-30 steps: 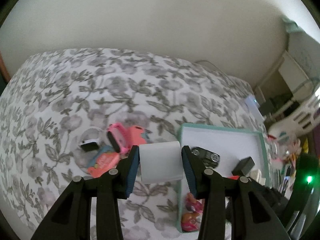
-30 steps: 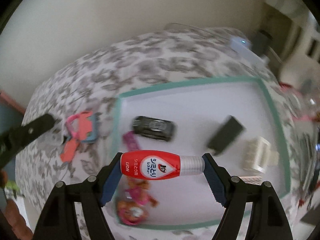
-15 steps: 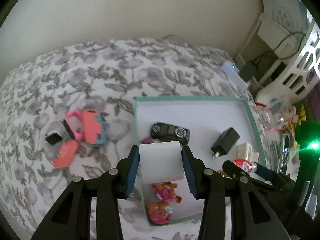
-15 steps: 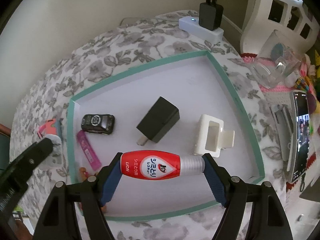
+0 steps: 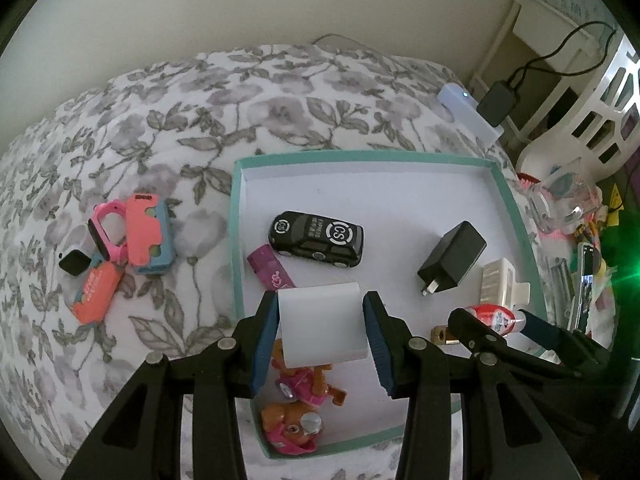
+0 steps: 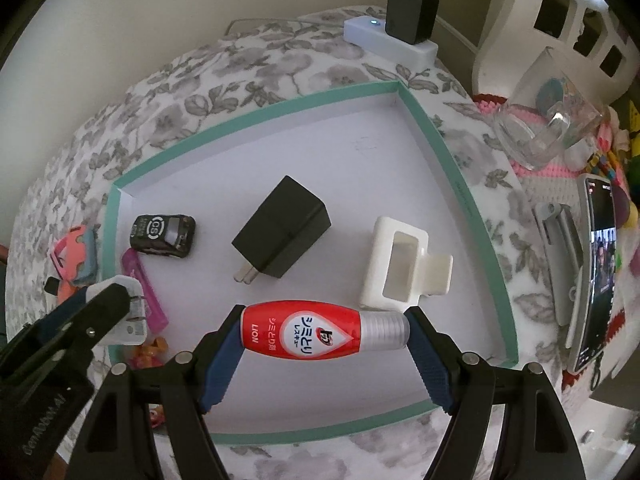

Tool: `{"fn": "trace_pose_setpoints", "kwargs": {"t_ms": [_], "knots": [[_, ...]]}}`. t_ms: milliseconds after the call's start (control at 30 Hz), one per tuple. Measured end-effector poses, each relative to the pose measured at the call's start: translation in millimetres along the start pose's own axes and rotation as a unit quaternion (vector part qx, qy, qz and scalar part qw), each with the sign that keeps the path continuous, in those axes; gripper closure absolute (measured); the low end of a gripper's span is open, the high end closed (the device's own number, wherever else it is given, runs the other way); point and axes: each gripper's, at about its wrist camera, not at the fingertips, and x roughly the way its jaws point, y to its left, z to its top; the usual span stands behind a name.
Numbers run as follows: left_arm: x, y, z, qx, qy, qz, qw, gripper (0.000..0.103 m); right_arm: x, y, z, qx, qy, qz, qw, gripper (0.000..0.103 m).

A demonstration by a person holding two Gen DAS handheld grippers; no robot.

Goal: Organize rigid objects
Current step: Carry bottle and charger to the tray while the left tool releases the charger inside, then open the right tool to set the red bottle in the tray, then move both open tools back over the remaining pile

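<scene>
My left gripper (image 5: 322, 330) is shut on a white plug adapter (image 5: 322, 328), hanging over the near left part of the teal-rimmed tray (image 5: 236, 208). My right gripper (image 6: 324, 334) is shut on a red stain-remover bottle (image 6: 316, 334), held crosswise above the tray's near side (image 6: 320, 432). Inside the tray lie a black toy car (image 5: 318, 238), a black charger (image 5: 454, 258), a purple stick (image 5: 272, 270), a white clip holder (image 6: 400, 266) and pink-and-orange toy figures (image 5: 296, 420). In the right wrist view the left gripper's fingers (image 6: 92, 312) show with the adapter (image 6: 128, 312).
On the floral bedspread left of the tray lie a coral-and-blue toy car (image 5: 148, 234), a pink watch (image 5: 106, 230), a coral case (image 5: 96, 292) and a small black square (image 5: 74, 262). To the right are a power strip (image 6: 390, 40), a glass cup (image 6: 548, 124) and a phone (image 6: 598, 268).
Both grippers have moved in over the tray and lowered toward it, each keeping its grip. The tray's contents have not moved.
</scene>
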Motion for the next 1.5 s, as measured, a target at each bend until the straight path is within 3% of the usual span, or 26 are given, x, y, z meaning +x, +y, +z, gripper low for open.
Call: {"fn": "trace_pose_setpoints", "kwargs": {"t_ms": [633,767,967,1067,1500], "knots": [[1,8,0,-0.008,0.000,0.022,0.9997,0.054,6,8,-1,-0.024,0.006,-0.008,1.000,0.023],[-2,17,0,-0.024,-0.007,0.034,0.9991,0.042,6,11,-1,-0.032,0.006,-0.012,0.999,0.023],[-2,30,0,-0.046,-0.007,0.053,0.9975,0.040,7,14,-2,-0.040,0.004,-0.018,0.999,0.022],[-1,37,-1,-0.063,-0.003,0.058,0.9963,0.023,8,14,-2,-0.041,0.003,-0.018,0.999,0.022],[0,63,-5,-0.101,0.000,0.092,0.9906,0.018,6,24,-4,-0.071,-0.015,-0.025,0.997,0.013]]}}
